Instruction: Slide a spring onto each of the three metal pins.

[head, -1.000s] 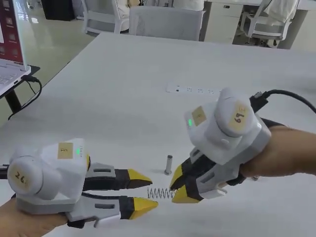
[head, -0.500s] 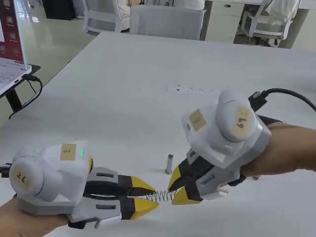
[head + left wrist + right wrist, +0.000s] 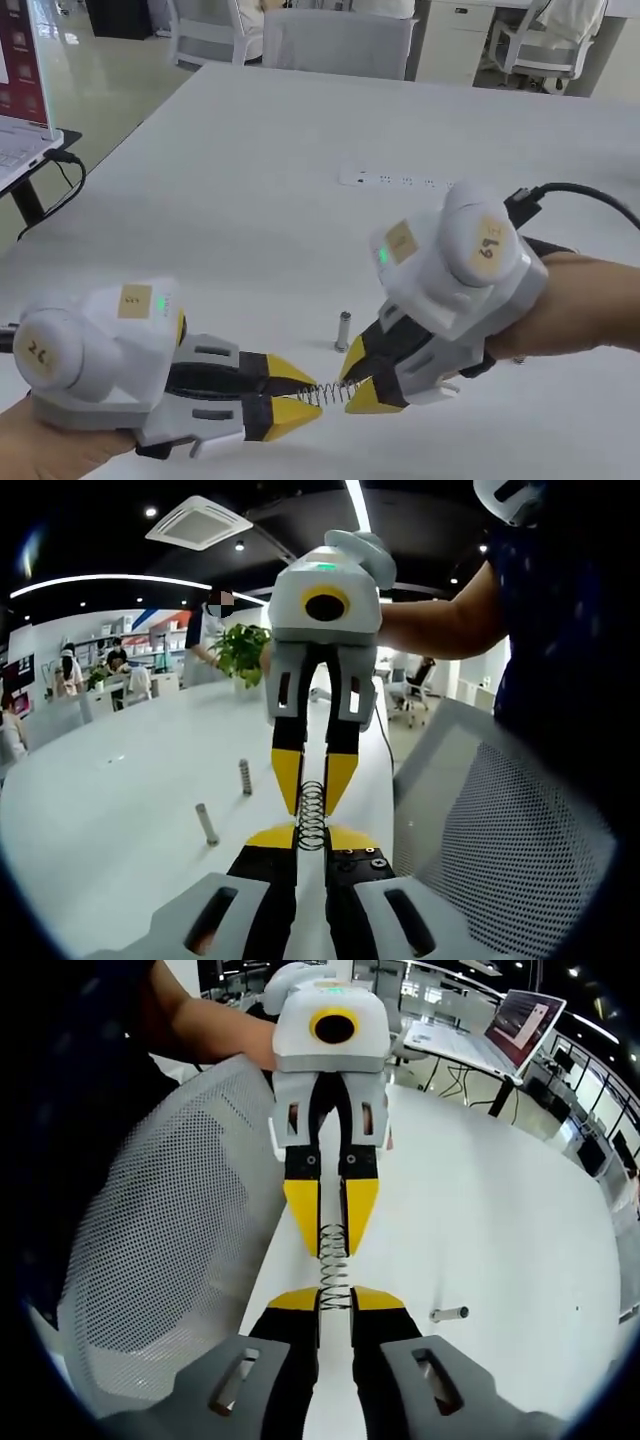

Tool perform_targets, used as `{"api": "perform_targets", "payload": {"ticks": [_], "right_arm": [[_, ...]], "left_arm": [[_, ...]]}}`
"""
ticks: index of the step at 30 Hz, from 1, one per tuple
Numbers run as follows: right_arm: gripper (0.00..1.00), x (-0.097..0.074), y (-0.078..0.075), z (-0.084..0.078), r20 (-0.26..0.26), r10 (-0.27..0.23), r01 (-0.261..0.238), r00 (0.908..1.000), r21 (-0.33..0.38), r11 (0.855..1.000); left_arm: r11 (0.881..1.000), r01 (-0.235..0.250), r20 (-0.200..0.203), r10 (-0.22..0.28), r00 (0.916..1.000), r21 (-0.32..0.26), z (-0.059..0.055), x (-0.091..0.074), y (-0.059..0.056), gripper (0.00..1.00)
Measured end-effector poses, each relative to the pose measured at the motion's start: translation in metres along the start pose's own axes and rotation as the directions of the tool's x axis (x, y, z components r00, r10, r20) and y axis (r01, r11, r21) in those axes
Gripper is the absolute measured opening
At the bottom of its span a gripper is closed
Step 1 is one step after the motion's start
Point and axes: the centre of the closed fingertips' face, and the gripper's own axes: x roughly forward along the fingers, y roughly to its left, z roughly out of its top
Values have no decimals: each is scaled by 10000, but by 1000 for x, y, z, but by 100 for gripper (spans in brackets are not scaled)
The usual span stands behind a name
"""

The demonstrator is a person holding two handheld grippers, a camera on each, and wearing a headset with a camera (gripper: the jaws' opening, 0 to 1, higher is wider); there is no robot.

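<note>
Metal spring (image 3: 328, 393): we see it lying level, spanning the gap between the two grippers over the white table (image 3: 250, 180).
Left gripper (image 3: 297, 397): yellow tips pinched narrow on the spring's 9 o'clock end.
Right gripper (image 3: 358, 382): tips clamped on its 3 o'clock end.
Pin (image 3: 343, 332): upright, at 12 o'clock from the spring, apart.

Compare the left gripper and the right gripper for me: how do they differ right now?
The left gripper lies low and nearly level over the table, while the right gripper sits higher with its fingers angled downward. The right gripper's round sticker reads 69; the left gripper's looks like 26. Both have white bodies and black fingers with yellow tips, and each is shut on one end of the same spring.
</note>
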Motion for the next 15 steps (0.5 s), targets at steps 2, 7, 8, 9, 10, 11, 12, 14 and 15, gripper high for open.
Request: {"api": "perform_targets", "payload": {"ticks": [2, 7, 8, 9, 10, 11, 12, 14, 15], "right_arm": [[9, 3, 0, 0, 11, 12, -12, 10000, 49, 10000], [9, 7, 0, -1, 128, 19, -21, 9999, 164, 9999], [9, 7, 0, -1, 138, 16, -18, 9999, 155, 9999], [9, 7, 0, -1, 143, -8, 6, 9999, 141, 9999], [9, 6, 0, 0, 175, -34, 31, 9998, 156, 9999], [9, 5, -1, 0, 185, -75, 72, 9998, 190, 9998], [9, 4, -2, 0, 193, -92, 88, 9998, 211, 9997], [8, 0, -2, 2, 204, -107, 101, 9997, 285, 9995], [8, -1, -2, 3, 205, -102, 95, 9997, 325, 9994]], "left_arm": [[10000, -3, 49, 3, 10000, 8, 1, 0, 0, 1], [10000, -13, 81, 13, 10000, -30, 2, 0, 0, 2], [10000, -9, 75, 10, 10000, -42, 1, 0, 0, 2], [10000, -21, 97, 22, 10000, -42, 2, 0, 0, 2], [10000, -30, 99, 30, 9999, -50, 2, 0, 1, 2], [10000, -54, 139, 55, 9999, -61, 2, 0, 1, 2], [10000, -58, 171, 59, 9998, -78, 3, 1, 2, 2], [9999, -80, 180, 81, 9998, -66, 4, 1, 3, 2], [9999, -78, 187, 79, 9998, -75, 4, 1, 3, 2]]}}
